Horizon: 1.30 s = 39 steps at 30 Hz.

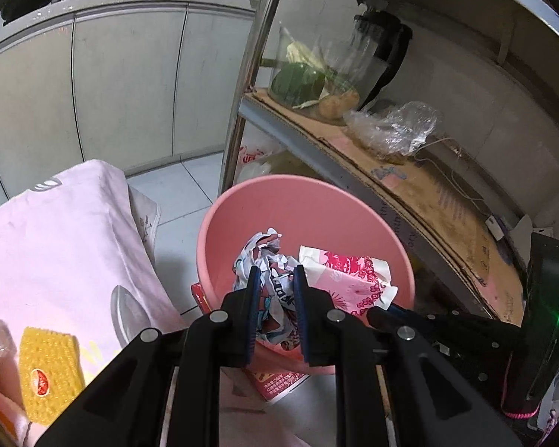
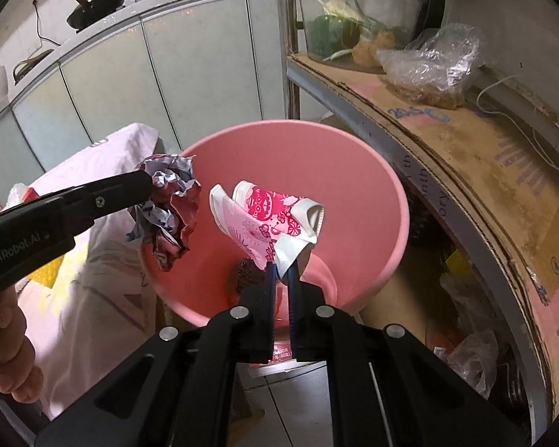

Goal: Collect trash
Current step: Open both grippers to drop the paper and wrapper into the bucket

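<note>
Kitchen floor beside a metal shelf rack. At far left, a pink cloth [image 1: 56, 231] drapes a low surface and carries a yellow waffle-textured packet [image 1: 50, 365]; a clear wrapper at the frame edge is cut off. In the right wrist view a bare hand [image 2: 3, 350] shows at lower left. The left gripper [image 1: 275, 279] is closed narrowly on a crumpled printed paper wad [image 1: 264, 264], held at the near left rim of the pink bucket [image 1: 305, 193]. The right gripper [image 2: 284, 266] has its jaws pinched shut on one corner of a pink-and-white patterned wrapper [image 2: 268, 219], which hangs over the bucket's mouth. A dark object on the bucket floor is too blurred to identify. A red printed carton [image 1: 279, 385] lies under the bucket, mostly hidden. At right, the rack's cardboard-lined shelf [image 2: 466, 141] crowds the bucket's rim and bears a crumpled clear plastic bag [image 2: 432, 59]; items below it are in shadow.
</note>
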Each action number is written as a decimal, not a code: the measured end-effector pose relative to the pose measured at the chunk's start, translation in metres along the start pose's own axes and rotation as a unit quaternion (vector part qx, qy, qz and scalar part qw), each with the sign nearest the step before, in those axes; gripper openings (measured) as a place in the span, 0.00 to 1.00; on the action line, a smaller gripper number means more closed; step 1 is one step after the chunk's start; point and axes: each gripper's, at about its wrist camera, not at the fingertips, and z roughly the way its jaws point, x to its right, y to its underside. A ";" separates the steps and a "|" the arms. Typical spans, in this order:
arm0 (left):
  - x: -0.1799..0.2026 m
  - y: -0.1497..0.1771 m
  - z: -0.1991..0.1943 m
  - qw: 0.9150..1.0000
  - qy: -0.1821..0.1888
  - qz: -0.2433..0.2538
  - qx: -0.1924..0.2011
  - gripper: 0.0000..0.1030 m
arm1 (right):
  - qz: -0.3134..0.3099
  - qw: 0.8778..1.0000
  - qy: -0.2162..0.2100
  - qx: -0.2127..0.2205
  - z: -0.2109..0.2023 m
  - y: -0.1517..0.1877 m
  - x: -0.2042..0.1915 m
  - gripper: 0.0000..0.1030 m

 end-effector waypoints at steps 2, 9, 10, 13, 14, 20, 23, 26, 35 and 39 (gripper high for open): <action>0.000 0.000 0.005 1.000 -0.003 -0.001 -0.003 0.17 | -0.002 1.000 0.000 -0.003 0.004 0.000 -0.001 0.06; -0.002 0.002 0.015 1.000 -0.008 -0.007 -0.013 0.20 | -0.004 1.000 0.009 -0.004 0.010 0.002 -0.001 0.06; -0.003 0.002 0.016 1.000 -0.011 -0.009 -0.014 0.21 | -0.004 1.000 0.010 -0.005 0.011 0.001 -0.001 0.06; -0.005 0.002 0.016 1.000 -0.014 -0.013 -0.016 0.24 | -0.003 1.000 0.014 -0.007 0.014 0.001 0.000 0.06; -0.005 0.002 0.017 1.000 -0.017 -0.015 -0.018 0.26 | -0.004 1.000 0.014 -0.008 0.015 0.000 0.001 0.06; -0.008 0.003 0.018 0.999 -0.027 -0.022 -0.028 0.37 | -0.001 1.000 0.019 -0.014 0.020 -0.002 0.003 0.07; -0.007 0.003 0.016 0.999 -0.027 -0.022 -0.027 0.43 | 0.001 1.000 0.022 -0.015 0.021 -0.004 0.005 0.07; -0.005 0.002 0.014 0.999 -0.029 -0.021 -0.024 0.46 | 0.004 1.000 0.021 -0.014 0.021 -0.005 0.007 0.25; 0.002 -0.001 -0.002 0.999 -0.037 -0.016 -0.010 0.47 | 0.000 1.000 0.015 -0.009 0.014 -0.003 0.004 0.33; 0.006 -0.001 -0.012 0.999 -0.040 -0.010 -0.003 0.50 | 0.000 1.000 0.013 -0.004 0.007 -0.003 0.003 0.33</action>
